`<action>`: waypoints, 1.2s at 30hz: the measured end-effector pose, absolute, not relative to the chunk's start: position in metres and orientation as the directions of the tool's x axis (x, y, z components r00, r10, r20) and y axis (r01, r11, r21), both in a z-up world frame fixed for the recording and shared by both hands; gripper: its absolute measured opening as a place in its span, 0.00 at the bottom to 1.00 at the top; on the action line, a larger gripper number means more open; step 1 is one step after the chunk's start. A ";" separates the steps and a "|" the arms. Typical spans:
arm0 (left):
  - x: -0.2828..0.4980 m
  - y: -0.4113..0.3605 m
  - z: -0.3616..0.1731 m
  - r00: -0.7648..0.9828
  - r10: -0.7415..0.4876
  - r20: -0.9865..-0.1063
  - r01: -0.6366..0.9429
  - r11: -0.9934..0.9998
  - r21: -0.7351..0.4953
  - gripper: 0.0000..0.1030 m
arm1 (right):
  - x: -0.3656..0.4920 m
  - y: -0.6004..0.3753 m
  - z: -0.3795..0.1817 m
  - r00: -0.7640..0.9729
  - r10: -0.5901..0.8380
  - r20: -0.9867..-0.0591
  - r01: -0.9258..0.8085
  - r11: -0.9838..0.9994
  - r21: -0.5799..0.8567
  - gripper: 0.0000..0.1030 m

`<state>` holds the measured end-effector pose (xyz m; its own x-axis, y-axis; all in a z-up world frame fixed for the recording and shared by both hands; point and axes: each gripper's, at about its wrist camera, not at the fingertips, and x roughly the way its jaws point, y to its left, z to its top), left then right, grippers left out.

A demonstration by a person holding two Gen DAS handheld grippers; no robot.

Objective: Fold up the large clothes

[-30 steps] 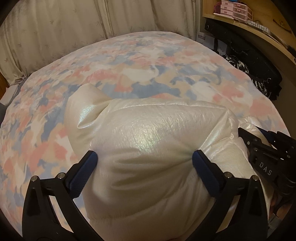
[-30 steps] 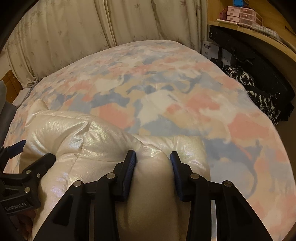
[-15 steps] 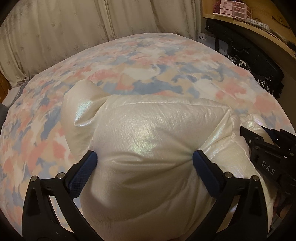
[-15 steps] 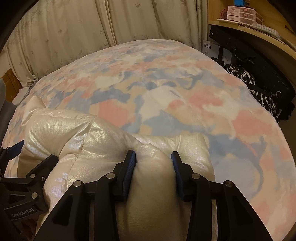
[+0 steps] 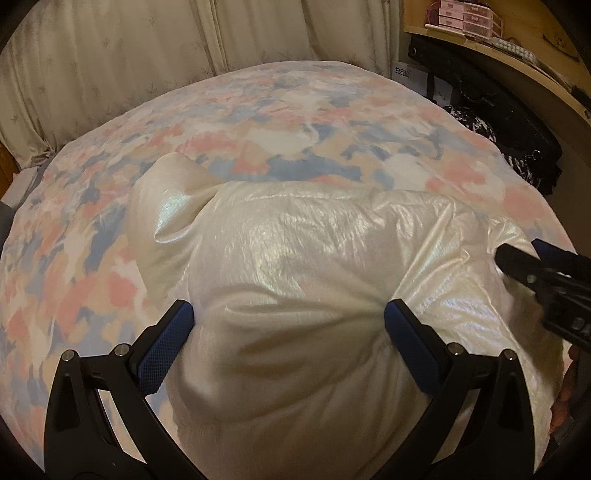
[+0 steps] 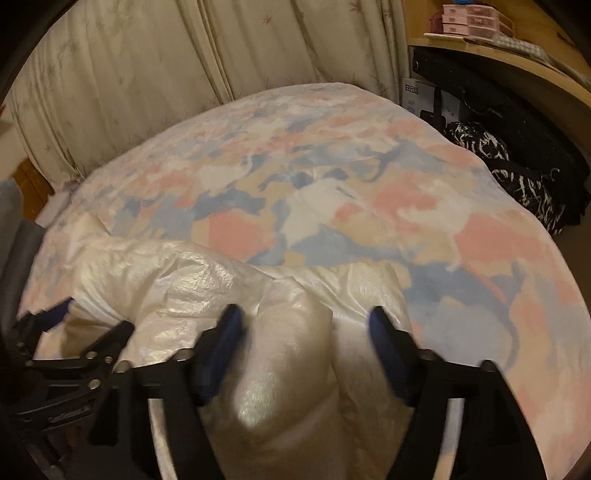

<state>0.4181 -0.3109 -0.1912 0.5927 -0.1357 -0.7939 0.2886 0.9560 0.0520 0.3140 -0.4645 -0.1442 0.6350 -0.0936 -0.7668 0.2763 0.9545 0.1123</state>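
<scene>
A shiny white puffer jacket (image 5: 314, 251) lies bunched on the near part of the bed. My left gripper (image 5: 288, 321) straddles a thick fold of it, both blue pads pressed into the creased fabric. It also shows at the left edge of the right wrist view as the left gripper (image 6: 74, 332). My right gripper (image 6: 304, 325) stands over the jacket (image 6: 166, 288) at its right end. Its jaws are opening. A ridge of fabric rises between them, and the right pad stands apart from it. In the left wrist view the right gripper (image 5: 535, 266) enters from the right edge.
The bed carries a pastel pink, blue and cream cover (image 5: 258, 140) that stretches far beyond the jacket. Cream curtains (image 5: 147, 55) hang behind it. At the right are a wooden shelf with pink boxes (image 5: 461, 18), a black bag (image 5: 517, 122) and a black-and-white cloth (image 6: 517, 173).
The right gripper's jaws have spread wide and let go of the jacket fold that they were pinching. The left gripper keeps its hold and has barely moved.
</scene>
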 end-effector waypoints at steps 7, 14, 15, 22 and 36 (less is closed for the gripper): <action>0.404 -0.295 -0.169 0.528 -0.223 -0.819 0.312 0.948 -0.057 0.99 | 0.283 -0.459 -0.103 0.682 -0.038 -0.730 0.223 0.962 0.159 0.91; 0.374 -0.265 -0.132 0.494 -0.316 -0.810 0.366 0.921 -0.136 0.99 | 0.249 -0.455 -0.060 0.679 0.026 -0.734 0.176 0.964 0.197 0.99; 0.370 -0.259 -0.127 0.496 -0.322 -0.807 0.361 0.921 -0.145 0.99 | 0.244 -0.457 -0.054 0.678 0.035 -0.735 0.174 0.963 0.207 0.99; 0.356 -0.220 -0.120 0.447 -0.383 -0.808 0.331 0.910 -0.249 0.99 | 0.215 -0.465 -0.032 0.650 0.081 -0.756 0.145 0.963 0.228 0.99; 0.337 -0.208 -0.198 0.251 -0.479 -0.841 0.303 0.864 -0.402 0.99 | 0.206 -0.485 -0.116 0.513 0.112 -0.851 0.209 0.945 0.251 0.99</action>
<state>0.3369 -0.2082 -0.1977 0.2514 -0.4791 -0.8410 0.3026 0.8642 -0.4019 0.2060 -0.4850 -0.1159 0.5129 0.1124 -0.8511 0.2089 0.9453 0.2507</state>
